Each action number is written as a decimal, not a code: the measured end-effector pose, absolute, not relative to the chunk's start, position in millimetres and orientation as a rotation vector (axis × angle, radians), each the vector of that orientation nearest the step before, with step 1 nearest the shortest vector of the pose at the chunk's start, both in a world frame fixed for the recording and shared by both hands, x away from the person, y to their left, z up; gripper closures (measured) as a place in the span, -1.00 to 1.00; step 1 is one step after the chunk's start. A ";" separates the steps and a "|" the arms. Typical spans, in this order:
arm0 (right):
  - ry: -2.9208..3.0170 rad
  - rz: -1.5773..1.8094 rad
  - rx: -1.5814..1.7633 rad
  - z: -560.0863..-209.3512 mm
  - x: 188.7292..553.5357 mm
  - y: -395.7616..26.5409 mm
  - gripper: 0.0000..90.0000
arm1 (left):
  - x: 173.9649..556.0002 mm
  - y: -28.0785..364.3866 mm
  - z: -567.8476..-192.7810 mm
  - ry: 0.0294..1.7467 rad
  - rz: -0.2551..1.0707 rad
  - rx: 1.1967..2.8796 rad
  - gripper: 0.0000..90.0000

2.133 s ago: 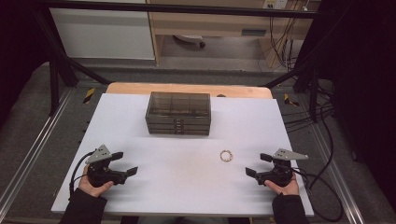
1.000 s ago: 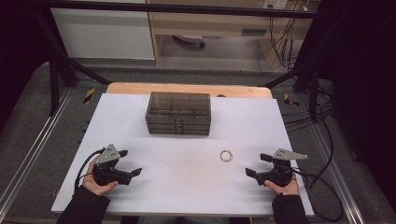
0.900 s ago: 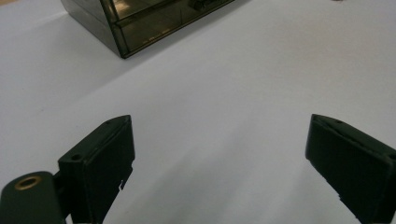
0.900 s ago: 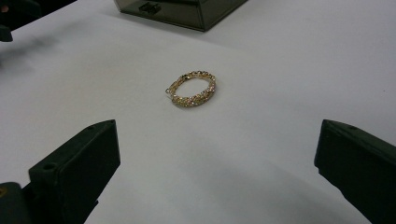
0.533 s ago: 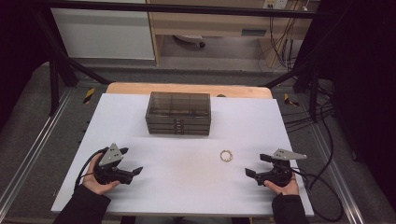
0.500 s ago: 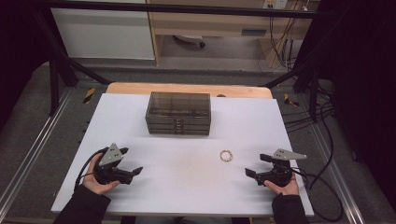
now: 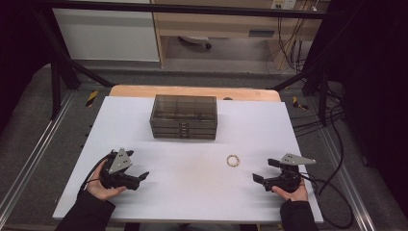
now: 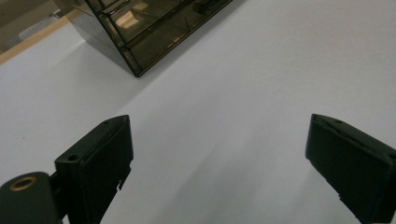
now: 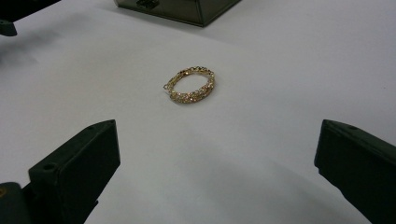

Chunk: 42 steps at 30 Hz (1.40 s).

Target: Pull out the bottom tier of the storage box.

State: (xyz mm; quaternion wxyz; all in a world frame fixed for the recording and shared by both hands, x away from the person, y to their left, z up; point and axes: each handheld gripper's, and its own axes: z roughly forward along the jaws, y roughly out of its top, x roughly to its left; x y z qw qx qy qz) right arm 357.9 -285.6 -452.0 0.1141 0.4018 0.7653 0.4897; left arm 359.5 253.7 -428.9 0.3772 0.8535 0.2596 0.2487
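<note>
A smoky transparent drawer box (image 7: 183, 117) stands at the back middle of the white table (image 7: 192, 192). A small gold chain bracelet (image 7: 233, 160) lies in front of it, to the right. My left gripper (image 7: 137, 166) is open and empty at the front left, pointing toward the middle. In the left gripper view the jaws (image 8: 222, 172) stand wide apart over bare table, with the drawer box (image 8: 144, 28) ahead. My right gripper (image 7: 263, 170) is open at the front right. Its jaws (image 9: 215, 172) frame the bracelet (image 9: 190, 85), which lies a short way ahead.
A wooden strip (image 7: 192, 91) borders the table's far edge. Metal rails run along both sides, and cables (image 7: 332, 144) trail off at the right. The left gripper's tip (image 9: 14, 14) and the drawer box corner (image 9: 187, 9) show far off in the right gripper view.
My left gripper has moved forward and to the right, toward the middle of the table. The right gripper and the bracelet have stayed where they were.
</note>
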 end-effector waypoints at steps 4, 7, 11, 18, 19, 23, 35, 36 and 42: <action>2.244 1.434 1.178 -452.1 357.9 -285.5 -0.98 | 358.7 248.5 -428.1 0.629 0.669 2.198 -0.84; 2.244 1.435 1.178 -452.0 357.8 -285.5 -0.99 | 358.2 245.0 -428.4 0.600 0.701 2.218 -0.84; 2.241 1.435 1.179 -451.9 357.7 -285.6 -0.98 | 358.1 241.7 -429.0 0.576 0.732 2.237 -0.84; 2.245 1.428 1.176 -452.2 357.9 -285.6 -0.98 | 358.1 238.0 -428.3 0.533 0.784 2.257 -0.84; 2.245 1.428 1.176 -452.2 357.9 -285.6 -0.98 | 358.2 236.7 -428.4 0.526 0.800 2.264 -0.84; 2.245 1.426 1.175 -452.2 357.9 -285.6 -0.98 | 359.0 233.9 -428.9 0.513 0.818 2.272 -0.84; 2.247 1.422 1.175 -452.6 358.2 -285.2 -0.98 | 362.2 219.4 -426.8 0.439 0.889 2.294 -0.84; 2.245 1.422 1.176 -452.5 358.2 -285.4 -0.98 | 362.9 217.0 -426.7 0.424 0.905 2.297 -0.84; 2.244 1.421 1.176 -452.5 358.1 -285.4 -0.98 | 364.4 211.1 -427.9 0.386 0.941 2.321 -0.84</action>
